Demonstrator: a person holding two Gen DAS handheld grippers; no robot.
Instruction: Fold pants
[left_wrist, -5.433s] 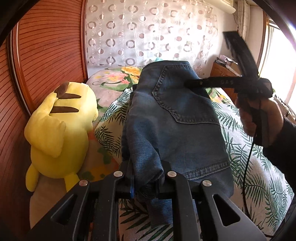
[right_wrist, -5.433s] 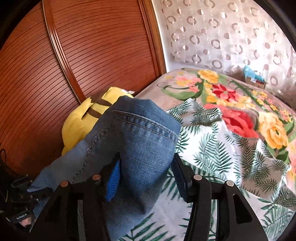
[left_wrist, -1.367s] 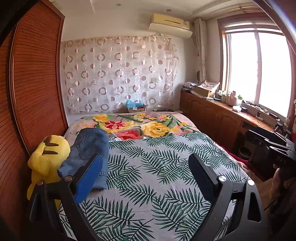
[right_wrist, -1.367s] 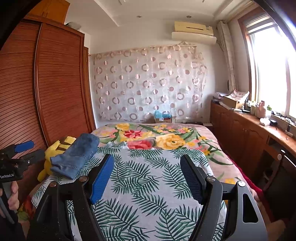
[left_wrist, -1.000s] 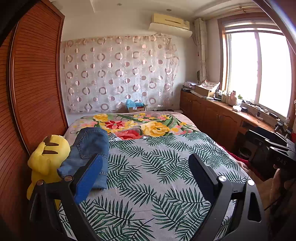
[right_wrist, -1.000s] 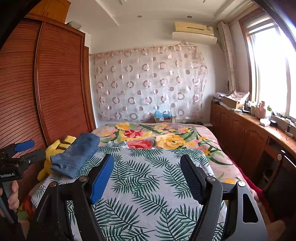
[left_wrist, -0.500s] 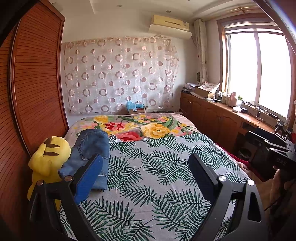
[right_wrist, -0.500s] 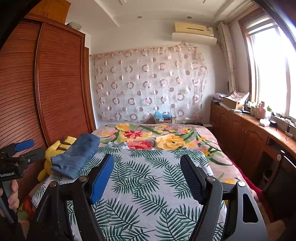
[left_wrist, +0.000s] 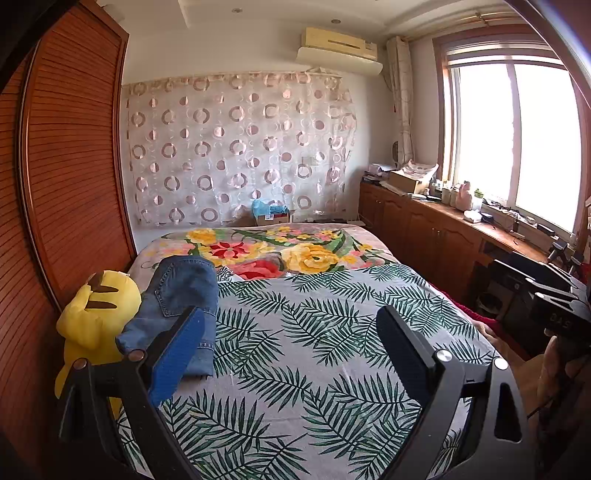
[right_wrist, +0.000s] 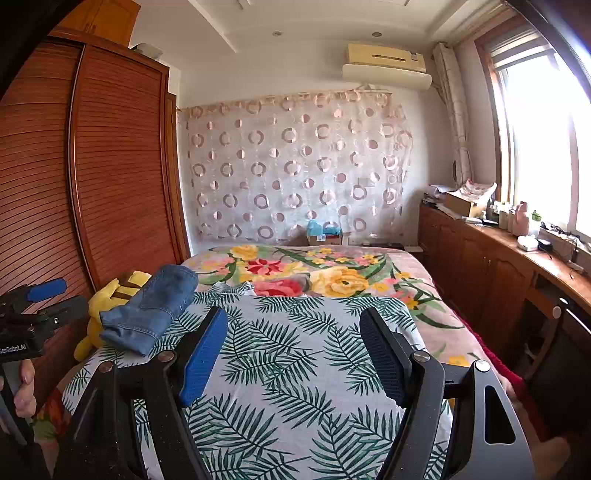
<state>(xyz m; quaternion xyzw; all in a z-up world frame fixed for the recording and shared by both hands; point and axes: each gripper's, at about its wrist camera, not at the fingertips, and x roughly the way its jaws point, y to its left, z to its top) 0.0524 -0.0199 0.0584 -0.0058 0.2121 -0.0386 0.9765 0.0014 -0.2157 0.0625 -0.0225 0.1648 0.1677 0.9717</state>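
- Left gripper (left_wrist: 290, 345) nearest in its own view, jaws spread wide, nothing between them, held back off the foot of the bed.
- Right gripper (right_wrist: 293, 354) same: released, empty, raised over the near end of the bed; also visible at the right edge of the left view.
- Both held clear and level, likely because no hold on the cloth is needed now.
- Bed (left_wrist: 332, 354) under them, palm-leaf sheet in front, floral blanket (left_wrist: 295, 254) farther back.
- Pants (left_wrist: 177, 299) lie well apart from both grippers on the left side of the bed, a compact blue denim bundle, back pocket facing up, hem end toward the camera.
- Pants lean against the yellow plush toy (left_wrist: 96, 314) beside the wooden wardrobe (left_wrist: 70, 184); looks parked out of the way at the bed edge.
- Judgement: fold looks done, task at or near its end.
- Far back: circle-pattern curtain (left_wrist: 240, 147).
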